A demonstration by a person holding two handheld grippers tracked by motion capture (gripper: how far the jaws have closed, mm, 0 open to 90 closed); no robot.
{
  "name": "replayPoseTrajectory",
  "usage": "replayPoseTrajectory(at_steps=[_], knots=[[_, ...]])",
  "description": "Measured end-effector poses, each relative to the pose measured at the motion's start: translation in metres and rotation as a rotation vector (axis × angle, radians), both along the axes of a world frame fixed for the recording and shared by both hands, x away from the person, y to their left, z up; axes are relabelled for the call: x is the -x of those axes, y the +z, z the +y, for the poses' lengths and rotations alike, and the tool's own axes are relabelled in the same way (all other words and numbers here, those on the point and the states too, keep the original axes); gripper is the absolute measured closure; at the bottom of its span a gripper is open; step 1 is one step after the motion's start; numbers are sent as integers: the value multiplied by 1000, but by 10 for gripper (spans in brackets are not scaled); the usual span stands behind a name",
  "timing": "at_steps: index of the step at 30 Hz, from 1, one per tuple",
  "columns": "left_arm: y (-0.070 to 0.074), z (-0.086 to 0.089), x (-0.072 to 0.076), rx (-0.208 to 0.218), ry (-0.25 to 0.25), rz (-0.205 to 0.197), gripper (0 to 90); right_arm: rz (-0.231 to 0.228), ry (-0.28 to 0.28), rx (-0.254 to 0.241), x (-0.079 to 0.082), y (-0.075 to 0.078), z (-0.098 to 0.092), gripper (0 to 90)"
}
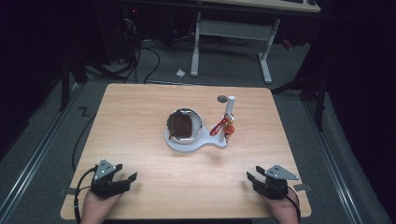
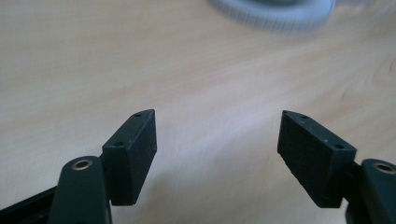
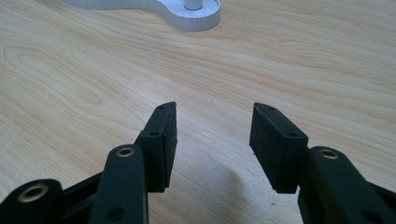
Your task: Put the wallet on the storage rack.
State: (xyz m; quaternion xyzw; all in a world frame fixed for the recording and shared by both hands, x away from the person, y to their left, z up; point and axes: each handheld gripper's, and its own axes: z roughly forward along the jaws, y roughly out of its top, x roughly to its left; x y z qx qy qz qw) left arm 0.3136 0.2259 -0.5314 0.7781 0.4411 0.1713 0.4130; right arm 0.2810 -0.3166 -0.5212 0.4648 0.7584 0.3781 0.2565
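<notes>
Two grippers rest at the near edge of the tabletop (image 1: 140,116), both with jaws parted and nothing between them. Left gripper (image 1: 122,175) sits at the near left corner, jaws wide, bare wood showing between the pads in its own view (image 2: 217,140). Right gripper (image 1: 255,177) sits at the near right corner, jaws moderately apart, likewise holding nothing (image 3: 212,140).

Well beyond both, at the centre of the tabletop, stands a white base (image 1: 187,143) carrying a shiny metal cup-like piece (image 1: 185,125) with a dark interior; what it holds cannot be determined. Touching the base's right lobe, a white post (image 1: 229,109) rises, with a red lever-like clip (image 1: 220,127) and a small orange part (image 1: 229,130) attached.

Risks noted:
- The fixture appears free-standing; a one-sided push on the red clip may slide or tip the base unless the other gripper steadies it.
- The metal piece looks smooth and curved, so the pads may slip off it.
- A reach for the clip may knock the nearby post.
</notes>
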Motion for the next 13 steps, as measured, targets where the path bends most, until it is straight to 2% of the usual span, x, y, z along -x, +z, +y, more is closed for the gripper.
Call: replayPoseTrajectory(at_steps=[1, 2, 4, 7, 9, 10, 12, 13], knots=[[1, 4, 2, -20, 1, -11, 273, -1, -1, 1, 0, 0, 0, 517], [1, 6, 2, -22, 7, -8, 276, -3, -1, 2, 0, 0, 1, 516], [-1, 9, 2, -4, 10, 9, 277, -4, -6, 4, -2, 1, 2, 515], [0, 9, 2, 0, 7, -6, 287, -4, -17, 4, -5, 1, 4, 514], [0, 9, 1, 10, -5, 1, 285, 0, -22, 3, -5, 1, 4, 513], [-1, 9, 1, -1, -22, 16, 281, -3, -23, 4, -6, 1, 5, 512], [0, 9, 1, -13, -31, 17, 264, 4, -21, 11, -6, 0, 7, 509], [1, 9, 1, -5, -29, 15, 263, 6, -14, 17, -5, -1, 8, 506]])
